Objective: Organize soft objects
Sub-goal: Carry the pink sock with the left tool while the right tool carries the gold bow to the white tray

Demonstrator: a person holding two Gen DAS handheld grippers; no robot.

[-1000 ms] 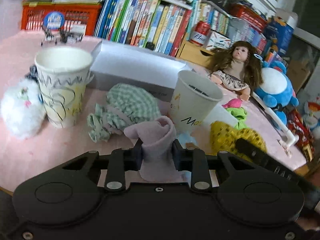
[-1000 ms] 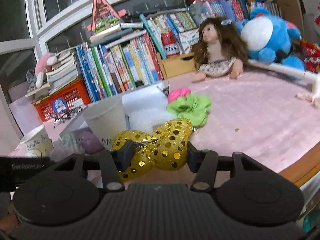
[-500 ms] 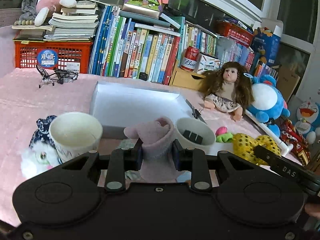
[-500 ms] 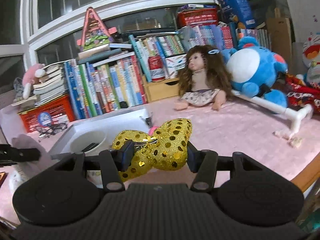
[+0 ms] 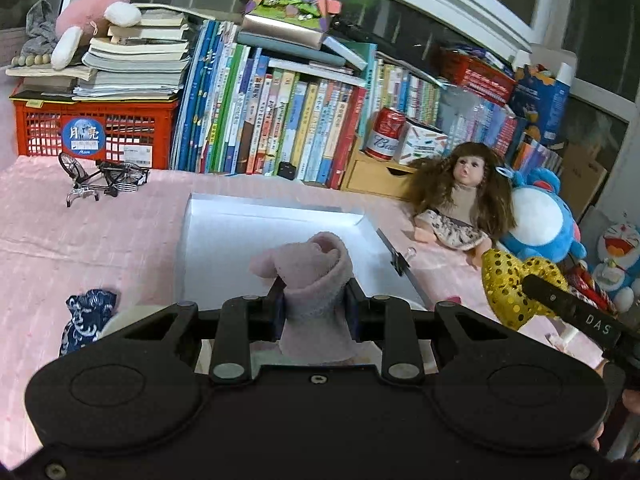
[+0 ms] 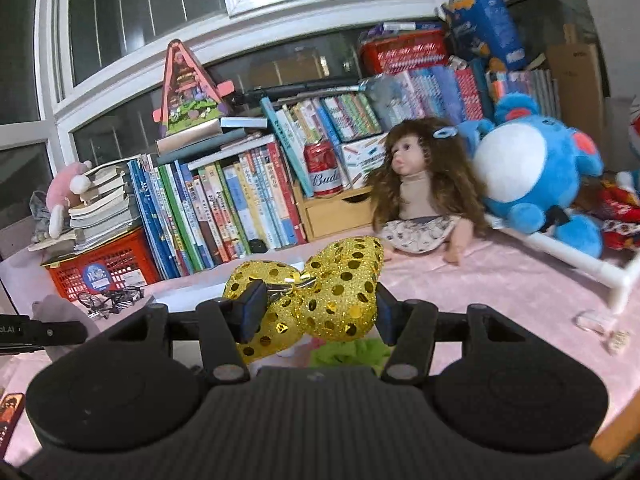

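My left gripper (image 5: 314, 300) is shut on a mauve sock (image 5: 316, 276), held in the air over the near part of a shallow white box (image 5: 240, 240) on the pink table. In the right wrist view, my right gripper (image 6: 316, 312) is shut on a gold sequinned bow (image 6: 336, 292), with both pads pressed against its sides. That bow (image 5: 508, 284) also shows at the right of the left wrist view, level with the sock. The sock (image 6: 60, 308) shows at the left edge of the right wrist view. A green scrunchie (image 6: 348, 350) lies under the bow.
A doll (image 5: 460, 200) and a blue plush (image 5: 540, 220) sit at the back right. Books (image 5: 280, 120) and a red crate (image 5: 92, 132) line the back. A toy bicycle (image 5: 104, 178), a blue patterned cloth (image 5: 88, 312) and a white pipe frame (image 6: 580, 260) are on the table.
Both grippers have risen with the sock and the bow still in them. The paper cups and the green checked cloth have dropped out of view, and the white box's inside now shows.
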